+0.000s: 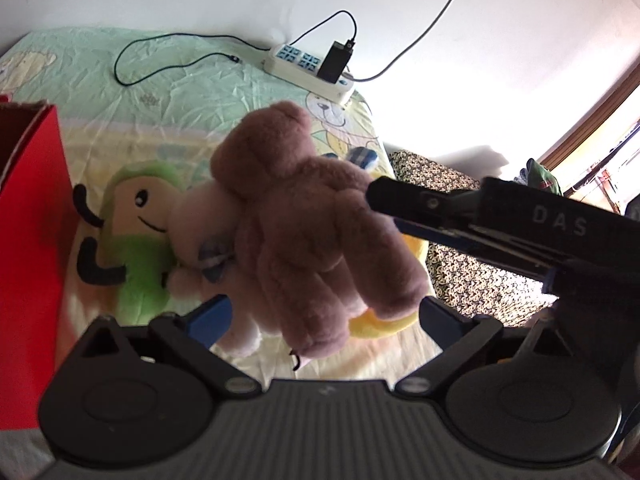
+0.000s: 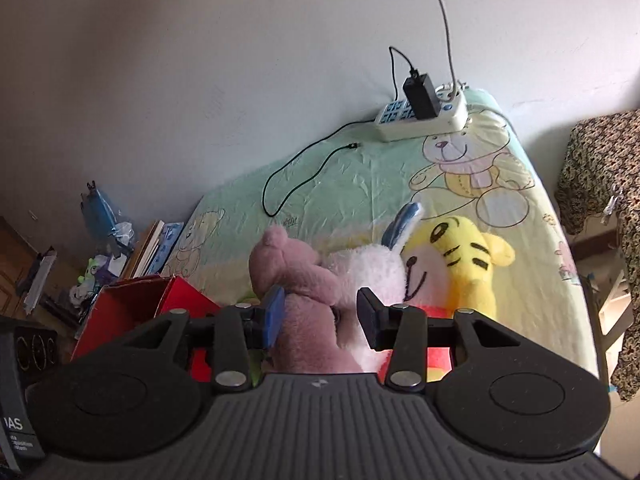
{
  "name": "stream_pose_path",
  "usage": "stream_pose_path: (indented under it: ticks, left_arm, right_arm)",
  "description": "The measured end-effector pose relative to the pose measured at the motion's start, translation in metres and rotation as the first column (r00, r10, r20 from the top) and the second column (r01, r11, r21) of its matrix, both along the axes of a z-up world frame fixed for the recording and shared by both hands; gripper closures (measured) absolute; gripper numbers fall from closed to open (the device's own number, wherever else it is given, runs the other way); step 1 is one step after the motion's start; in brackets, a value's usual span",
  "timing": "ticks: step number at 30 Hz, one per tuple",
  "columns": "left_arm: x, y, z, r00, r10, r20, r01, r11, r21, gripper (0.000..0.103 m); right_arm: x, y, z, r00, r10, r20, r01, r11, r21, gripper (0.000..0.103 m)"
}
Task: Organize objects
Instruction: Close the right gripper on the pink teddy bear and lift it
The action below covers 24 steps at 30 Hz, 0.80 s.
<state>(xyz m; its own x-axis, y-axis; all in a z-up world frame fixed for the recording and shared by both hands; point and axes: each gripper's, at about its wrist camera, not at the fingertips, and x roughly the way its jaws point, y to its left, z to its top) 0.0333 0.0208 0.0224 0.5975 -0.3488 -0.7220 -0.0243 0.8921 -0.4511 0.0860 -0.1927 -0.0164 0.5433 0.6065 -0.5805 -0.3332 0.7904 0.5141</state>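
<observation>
A mauve plush bear (image 1: pixel 304 216) hangs in the air above the cartoon-print sheet (image 1: pixel 120 80). My right gripper (image 2: pixel 320 316) is shut on the bear's (image 2: pixel 296 280) body; in the left wrist view it reaches in from the right (image 1: pixel 380 200). My left gripper (image 1: pixel 326 316) stands wide open just below the bear, whose legs dangle between the blue pads without touching them. On the sheet lie a green plush (image 1: pixel 136 232), a white bunny (image 2: pixel 372 268) and a yellow tiger (image 2: pixel 464 264). A red box (image 1: pixel 32 240) stands open at the left.
A white power strip (image 1: pixel 308 68) with a black adapter and a looping black cable lies at the far edge by the wall. A patterned cloth (image 1: pixel 460 264) covers furniture off the right edge. Books and clutter (image 2: pixel 152 248) sit beyond the red box (image 2: pixel 136 304).
</observation>
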Motion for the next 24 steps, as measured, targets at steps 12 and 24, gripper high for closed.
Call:
stream_pose_path:
  ticks: [12,24]
  left_arm:
    - [-0.009,0.010,0.010,0.997,-0.062,0.053,0.058,0.995,0.077,0.003]
    - [0.007,0.030,0.003,0.998,-0.043,0.049,0.036,0.989,0.145,0.027]
  right_arm:
    - [-0.007,0.025,-0.007,0.986,0.156,-0.063,-0.152,0.986,0.069,0.071]
    - [0.003,0.032,-0.007,0.953,0.302,-0.032,-0.292,0.940,0.174,0.062]
